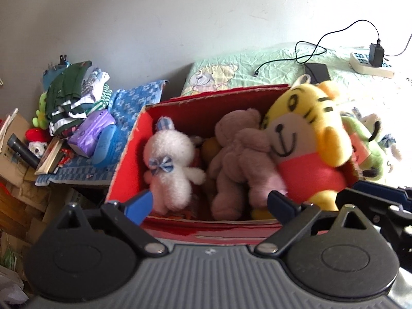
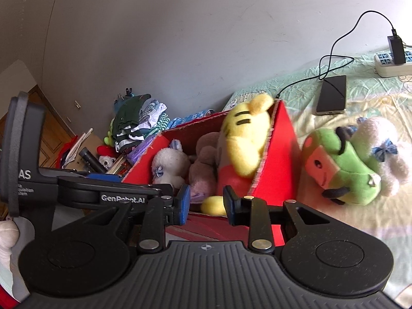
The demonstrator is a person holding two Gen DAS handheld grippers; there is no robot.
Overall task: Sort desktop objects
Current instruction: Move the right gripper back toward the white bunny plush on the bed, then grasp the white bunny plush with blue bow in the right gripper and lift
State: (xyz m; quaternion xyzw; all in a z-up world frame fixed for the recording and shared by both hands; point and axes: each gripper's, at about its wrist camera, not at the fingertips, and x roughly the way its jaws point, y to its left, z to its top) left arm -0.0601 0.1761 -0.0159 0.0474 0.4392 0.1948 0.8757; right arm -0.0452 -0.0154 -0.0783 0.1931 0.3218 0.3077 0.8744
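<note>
Toys sorting into red box (image 1: 134,139). Left tool (image 1: 209,200) hanging over near rim, jaws wide apart, empty. Right tool (image 2: 206,203) also apart, empty. Yellow tiger (image 1: 306,128) perching high; advise pressing it lower. Beyond, green toy (image 2: 345,164) lying outside on bed (image 2: 296,87), right of box.

Daylight glare at right — soft, fisheye-warped edges.

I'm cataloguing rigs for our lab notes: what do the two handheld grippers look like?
Both are black, with grey ribbed bases, two round black discs and silver pivot pins. The left gripper and right gripper each carry blue pads on the fingers. White lettering "GenRobot.AI" marks the left unit's side, seen from the right wrist.
</note>
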